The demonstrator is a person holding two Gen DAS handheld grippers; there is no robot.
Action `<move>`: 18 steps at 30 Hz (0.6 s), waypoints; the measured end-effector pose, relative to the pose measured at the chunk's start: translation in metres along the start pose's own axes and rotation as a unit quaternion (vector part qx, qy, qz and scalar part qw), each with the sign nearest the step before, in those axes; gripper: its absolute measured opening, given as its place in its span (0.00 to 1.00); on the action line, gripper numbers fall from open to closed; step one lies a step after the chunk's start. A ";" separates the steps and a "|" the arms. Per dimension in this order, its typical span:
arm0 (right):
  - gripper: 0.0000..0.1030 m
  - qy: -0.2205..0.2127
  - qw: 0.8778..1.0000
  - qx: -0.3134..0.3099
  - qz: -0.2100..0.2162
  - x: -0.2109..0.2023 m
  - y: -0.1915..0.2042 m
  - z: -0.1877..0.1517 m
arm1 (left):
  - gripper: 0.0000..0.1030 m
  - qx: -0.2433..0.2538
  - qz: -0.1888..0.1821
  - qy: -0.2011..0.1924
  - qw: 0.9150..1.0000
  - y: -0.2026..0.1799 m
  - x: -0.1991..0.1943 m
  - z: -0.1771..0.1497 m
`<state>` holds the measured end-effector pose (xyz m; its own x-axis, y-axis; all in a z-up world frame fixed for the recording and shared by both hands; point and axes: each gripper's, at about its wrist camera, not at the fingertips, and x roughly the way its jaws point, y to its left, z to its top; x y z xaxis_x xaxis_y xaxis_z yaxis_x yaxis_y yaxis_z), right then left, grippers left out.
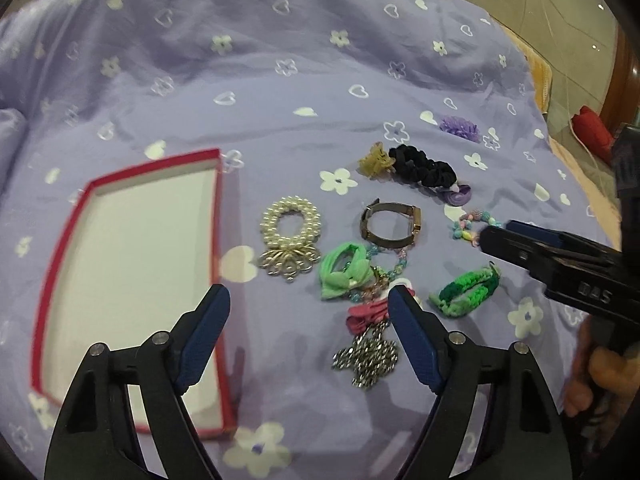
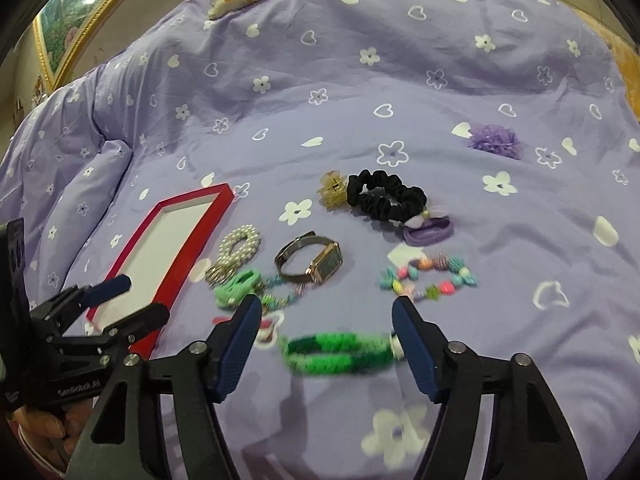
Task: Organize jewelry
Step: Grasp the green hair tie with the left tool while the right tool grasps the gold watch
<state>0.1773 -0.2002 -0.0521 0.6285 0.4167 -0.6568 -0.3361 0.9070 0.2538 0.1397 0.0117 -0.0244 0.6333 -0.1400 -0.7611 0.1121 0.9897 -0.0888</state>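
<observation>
From the left wrist, the left gripper [image 1: 308, 300] hung with its jaws apart and nothing between them above the purple bedspread [image 1: 280, 40], the red box [image 1: 218, 216] lying to its left and a pearl bracelet [image 1: 290, 222], watch [image 1: 390, 226] and silver chain [image 1: 366, 356] spread ahead. From the right wrist, the right gripper [image 2: 326, 312] stood with jaws apart, a green crocheted band [image 2: 340, 352] lying between the fingers without either pad pressing on it, and a bead bracelet [image 2: 430, 278] and black scrunchie [image 2: 386, 194] further ahead.
</observation>
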 end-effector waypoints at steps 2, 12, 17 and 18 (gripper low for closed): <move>0.56 0.013 1.000 0.011 0.006 0.015 -0.004 0.007 | 0.79 0.003 -0.006 0.007 1.000 -0.001 0.008 0.003; 0.43 0.069 0.997 0.023 0.022 0.075 -0.007 0.024 | 0.55 0.029 -0.022 0.046 0.998 -0.008 0.049 0.017; 0.33 0.086 0.996 0.022 0.023 0.090 -0.011 0.025 | 0.54 0.031 -0.037 0.071 0.996 -0.011 0.069 0.017; 0.30 0.086 0.996 0.022 0.023 0.090 -0.011 0.025 | 0.53 0.035 -0.036 0.074 0.996 -0.013 0.072 0.017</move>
<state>0.2551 -0.1714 -0.0965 0.4818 0.4451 -0.7548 -0.3293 0.8902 0.3147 0.1965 -0.0113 -0.0674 0.5019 -0.1997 -0.8416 0.2093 0.9721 -0.1058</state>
